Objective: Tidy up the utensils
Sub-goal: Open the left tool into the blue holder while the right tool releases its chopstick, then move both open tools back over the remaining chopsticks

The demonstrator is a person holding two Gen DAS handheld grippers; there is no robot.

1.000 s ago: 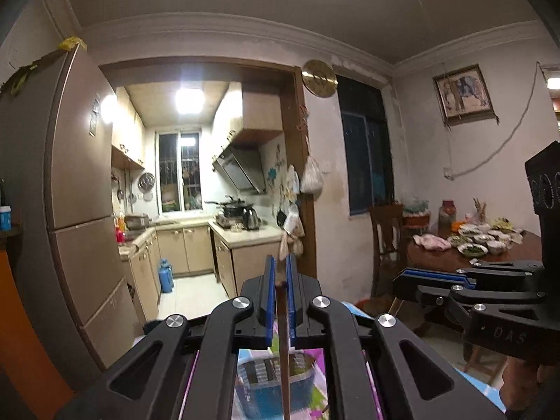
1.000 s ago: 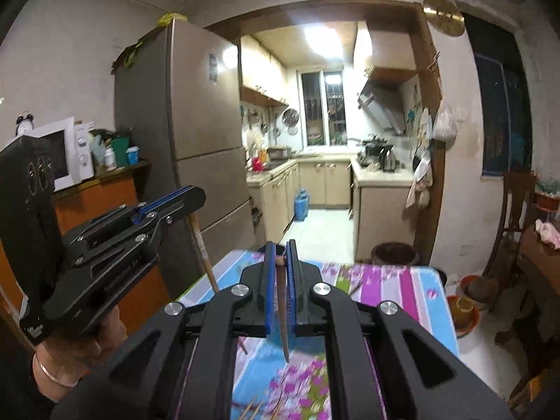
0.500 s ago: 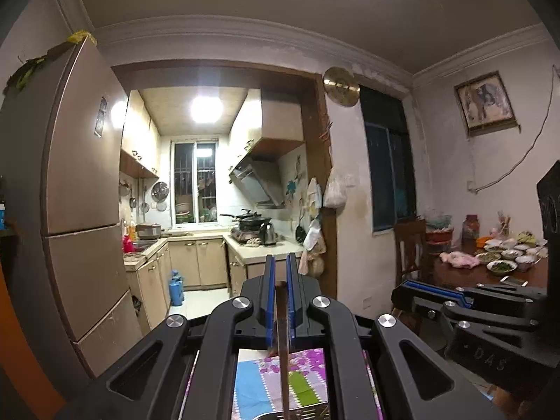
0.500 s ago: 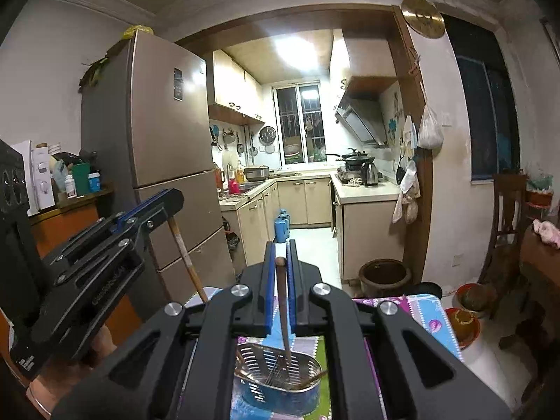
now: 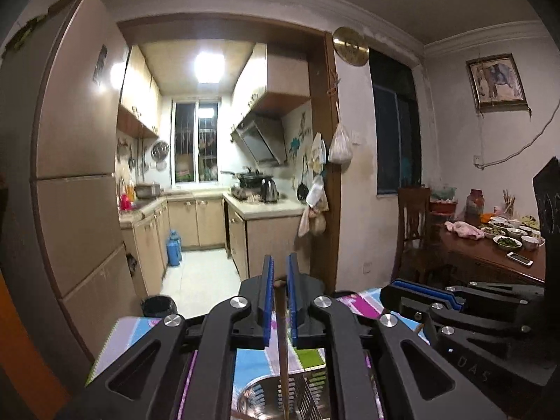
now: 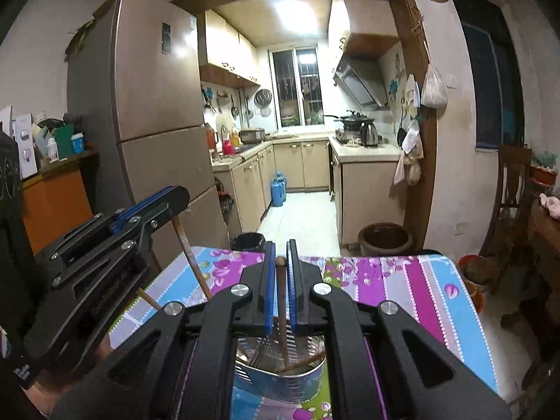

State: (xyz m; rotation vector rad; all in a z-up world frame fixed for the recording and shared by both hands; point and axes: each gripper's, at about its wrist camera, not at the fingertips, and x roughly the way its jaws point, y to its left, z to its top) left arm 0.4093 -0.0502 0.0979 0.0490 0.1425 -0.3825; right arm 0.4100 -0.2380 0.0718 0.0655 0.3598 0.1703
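Observation:
My right gripper (image 6: 280, 262) is shut on a brown wooden chopstick (image 6: 281, 308). The stick hangs down with its tip inside a perforated metal utensil holder (image 6: 276, 381), where another chopstick (image 6: 304, 362) leans. To its left, the left gripper (image 6: 154, 203) grips a second chopstick (image 6: 189, 255) that slants down over the table. In the left wrist view, my left gripper (image 5: 278, 280) is shut on that chopstick (image 5: 281, 332), just above the holder's rim (image 5: 259, 392). The right gripper (image 5: 420, 294) is close on the right.
The holder stands on a table with a striped floral cloth (image 6: 402, 280). Beyond its far edge are a black bin (image 6: 246, 241) and a brown pot (image 6: 385, 239). A fridge (image 6: 150, 105) rises on the left. A dining table with dishes (image 5: 490, 252) is at the right.
Both grippers have sunk toward the table, each still holding its chopstick. The metal holder has come into view beneath them, and the right chopstick's tip has gone into it.

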